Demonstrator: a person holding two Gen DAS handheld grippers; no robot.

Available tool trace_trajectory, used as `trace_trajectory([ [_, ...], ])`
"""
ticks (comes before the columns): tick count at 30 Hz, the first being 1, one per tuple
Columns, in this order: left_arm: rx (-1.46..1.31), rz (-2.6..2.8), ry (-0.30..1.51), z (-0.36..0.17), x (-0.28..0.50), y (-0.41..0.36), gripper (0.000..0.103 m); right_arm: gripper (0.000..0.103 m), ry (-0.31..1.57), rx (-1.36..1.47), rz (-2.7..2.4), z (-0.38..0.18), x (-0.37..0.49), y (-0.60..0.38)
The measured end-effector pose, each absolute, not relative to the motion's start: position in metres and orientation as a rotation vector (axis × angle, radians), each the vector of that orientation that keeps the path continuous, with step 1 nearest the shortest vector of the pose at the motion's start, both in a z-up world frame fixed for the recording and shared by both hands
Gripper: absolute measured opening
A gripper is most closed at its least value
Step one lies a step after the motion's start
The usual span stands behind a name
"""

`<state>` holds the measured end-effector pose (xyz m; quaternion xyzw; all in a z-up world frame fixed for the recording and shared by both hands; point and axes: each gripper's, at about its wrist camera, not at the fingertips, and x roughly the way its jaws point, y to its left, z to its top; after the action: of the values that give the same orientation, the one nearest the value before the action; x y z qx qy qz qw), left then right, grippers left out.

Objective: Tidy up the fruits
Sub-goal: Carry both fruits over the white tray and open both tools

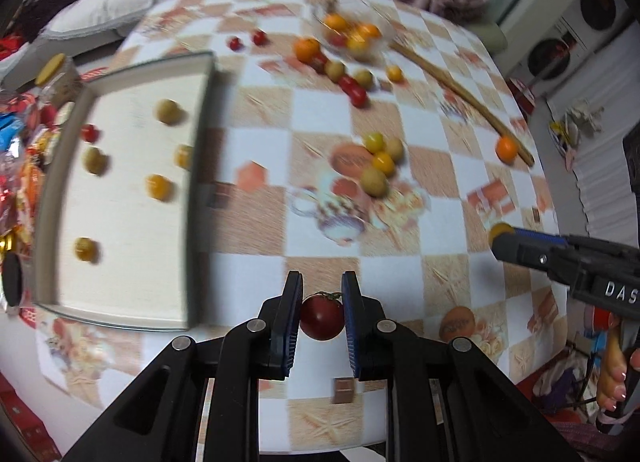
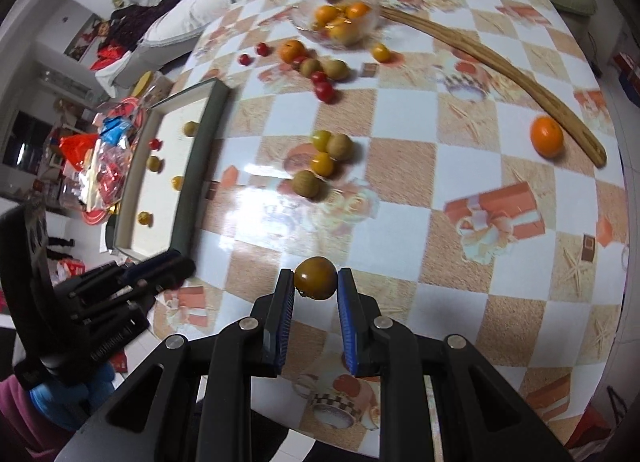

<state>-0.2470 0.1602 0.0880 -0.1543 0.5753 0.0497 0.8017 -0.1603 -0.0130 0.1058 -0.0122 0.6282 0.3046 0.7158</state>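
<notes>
My left gripper [image 1: 322, 294] is shut on a dark red cherry tomato [image 1: 322, 320], held above the checkered table. My right gripper [image 2: 316, 282] is shut on a yellow-brown tomato [image 2: 315, 278]; it also shows in the left wrist view [image 1: 502, 230]. A white tray [image 1: 120, 197] with a grey rim lies at the left and holds several small yellow, green and red fruits. It also shows in the right wrist view [image 2: 160, 173]. Loose fruits lie in a cluster at mid-table [image 1: 378, 163] [image 2: 324, 161].
A glass bowl [image 2: 340, 13] of oranges stands at the far side, with more tomatoes and an orange [image 2: 292, 51] beside it. A long wooden stick [image 2: 500, 69] lies at the right with an orange [image 2: 547, 135] against it. Snack packets [image 2: 100, 157] lie left of the tray.
</notes>
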Motion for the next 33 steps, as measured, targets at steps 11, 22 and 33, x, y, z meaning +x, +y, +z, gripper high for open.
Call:
trace_trajectory([
  [11,-0.367,0.204,1.194,0.1,-0.264,0.261,0.021,0.024,1.374,-0.048,0.729,0.12,-0.176,0.071],
  [22,-0.307,0.227,1.267,0.067,-0.26,0.357,0.021,0.024,1.453,-0.103,0.771,0.092,-0.197,0.199],
  [33,-0.23,0.151,1.344,0.025,-0.237,0.384,0.021,0.024,1.531,-0.186,0.719,0.041,-0.21,0.266],
])
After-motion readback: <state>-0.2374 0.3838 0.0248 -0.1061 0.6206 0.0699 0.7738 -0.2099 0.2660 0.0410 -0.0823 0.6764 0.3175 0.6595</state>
